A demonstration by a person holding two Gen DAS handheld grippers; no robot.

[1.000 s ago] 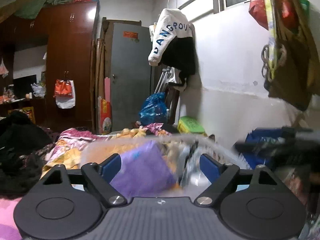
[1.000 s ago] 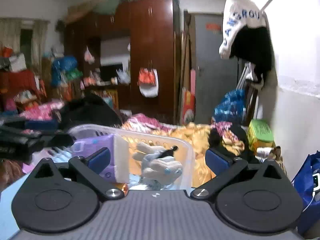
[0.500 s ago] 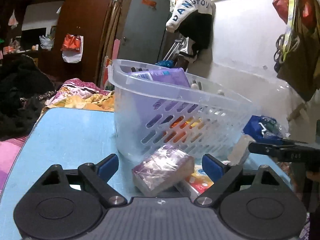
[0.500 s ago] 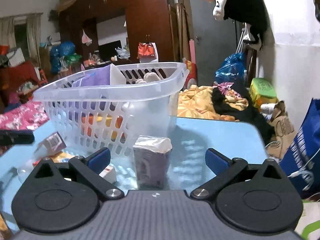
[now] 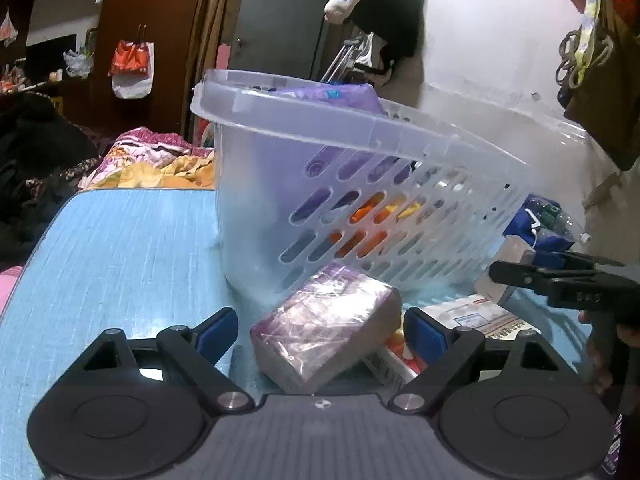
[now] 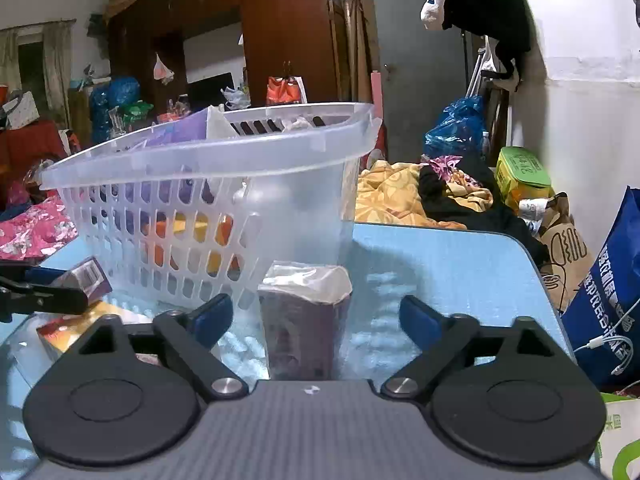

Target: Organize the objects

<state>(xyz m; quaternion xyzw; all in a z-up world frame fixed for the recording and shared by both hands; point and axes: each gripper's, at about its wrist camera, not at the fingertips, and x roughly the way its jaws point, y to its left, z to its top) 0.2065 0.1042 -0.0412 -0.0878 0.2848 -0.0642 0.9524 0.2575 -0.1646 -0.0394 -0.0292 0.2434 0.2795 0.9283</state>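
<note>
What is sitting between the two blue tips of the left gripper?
In the left wrist view, a purple plastic-wrapped pack lies on the blue table between the left gripper's open fingers, just in front of the clear basket.

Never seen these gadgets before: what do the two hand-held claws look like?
Both the left claw and the right claw look alike: matte black angular arms, blue pads at the tips, silver pivot bolts, round black discs, and a ribbed grey body with a small white mark.

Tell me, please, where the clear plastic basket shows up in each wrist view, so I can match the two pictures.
Left wrist: the clear plastic basket fills the centre and right, beyond the left gripper.
Right wrist: it sits centre-left, beyond the right gripper.
Shared landmark: the blue table beneath it.
</note>
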